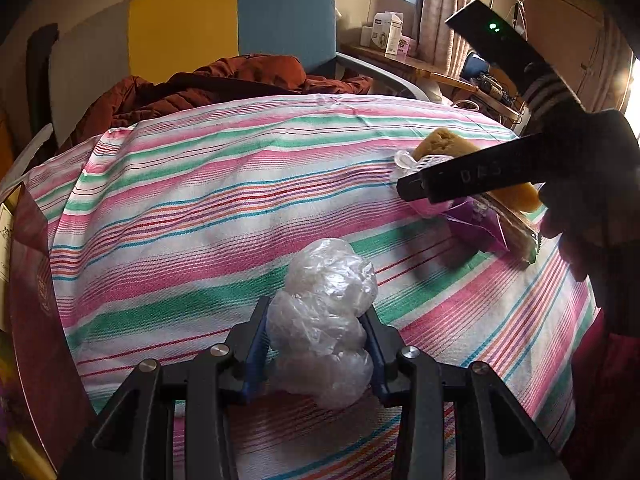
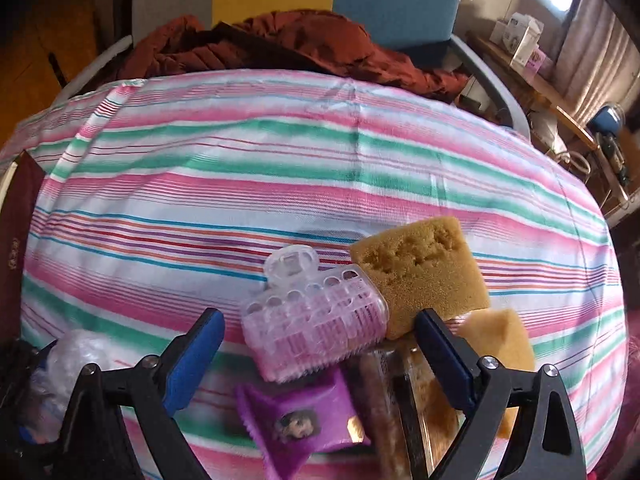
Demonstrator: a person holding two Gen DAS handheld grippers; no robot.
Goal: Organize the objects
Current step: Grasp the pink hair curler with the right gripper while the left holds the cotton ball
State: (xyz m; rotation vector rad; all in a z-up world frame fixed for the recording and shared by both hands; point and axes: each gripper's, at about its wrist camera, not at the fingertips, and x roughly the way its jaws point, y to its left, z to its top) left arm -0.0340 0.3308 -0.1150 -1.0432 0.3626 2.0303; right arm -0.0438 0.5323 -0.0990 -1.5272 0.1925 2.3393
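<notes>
My left gripper (image 1: 316, 310) is shut on a crumpled clear plastic bag (image 1: 326, 280), held just above the striped cloth (image 1: 200, 200). A small pile lies to the right: a pink see-through hair roller (image 2: 316, 320), a tan sponge (image 2: 420, 272), a second sponge piece (image 2: 500, 340), a purple packet (image 2: 304, 420) and a clear-wrapped bar (image 2: 380, 396). My right gripper (image 2: 320, 316) hovers open over that pile, one pad on each side of the roller and neither touching it. A hand holds it, and one of its black fingers (image 1: 460, 178) crosses the pile in the left wrist view.
A rust-red jacket (image 1: 224, 84) lies heaped behind the cloth, against a yellow and blue chair back (image 1: 236, 20). A maroon box (image 1: 32, 300) stands at the left edge. A wooden shelf (image 1: 404, 60) with boxes and cables runs along the right, under a window.
</notes>
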